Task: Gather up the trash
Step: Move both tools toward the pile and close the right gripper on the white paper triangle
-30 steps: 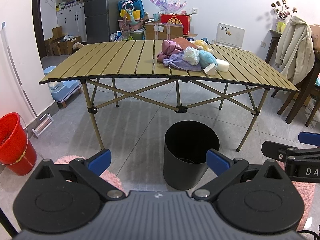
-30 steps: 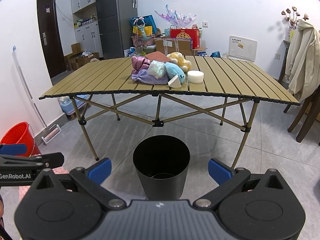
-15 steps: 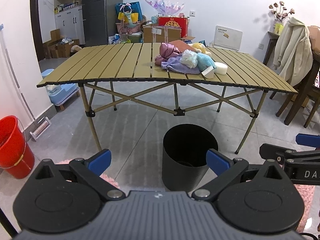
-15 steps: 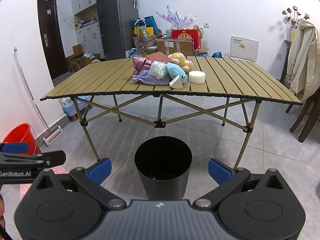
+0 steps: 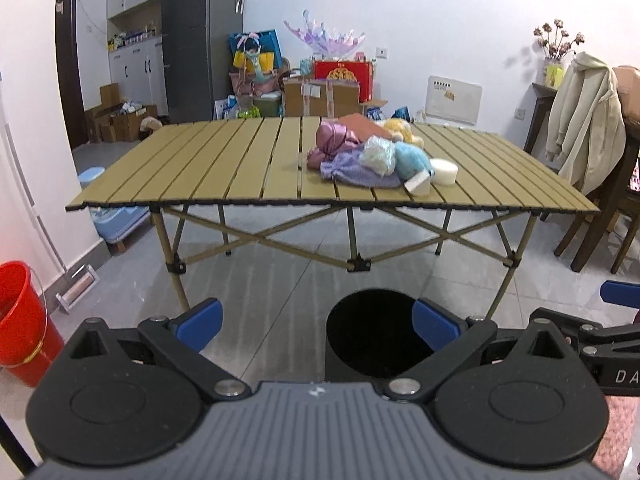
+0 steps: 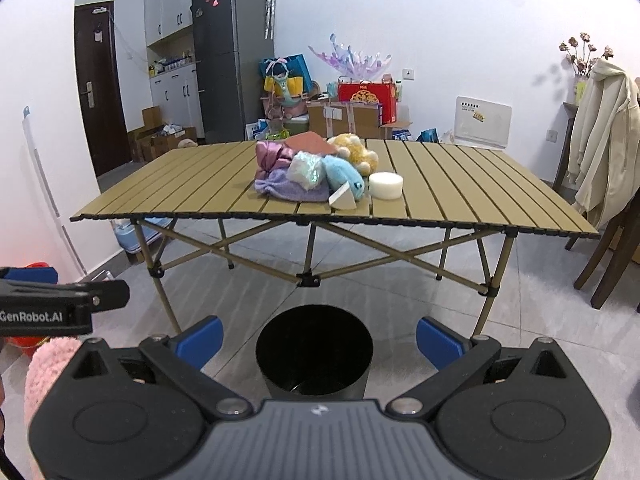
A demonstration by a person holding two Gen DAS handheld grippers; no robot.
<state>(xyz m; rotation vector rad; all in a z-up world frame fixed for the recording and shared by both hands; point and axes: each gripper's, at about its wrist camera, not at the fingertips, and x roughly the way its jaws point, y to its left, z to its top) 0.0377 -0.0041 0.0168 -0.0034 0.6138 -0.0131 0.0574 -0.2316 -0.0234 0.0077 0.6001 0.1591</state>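
I hold both the left gripper [image 5: 316, 326] and right gripper [image 6: 319, 337] wide and empty above the black bin [image 6: 314, 350], so next I reach for the pile [image 6: 316, 174] on the table [image 6: 460, 196]

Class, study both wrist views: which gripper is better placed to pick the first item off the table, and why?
Right, marginally. Both grippers are open, empty and short of the table. The right gripper faces the pile and black bin head-on; for the left gripper both sit rightward.
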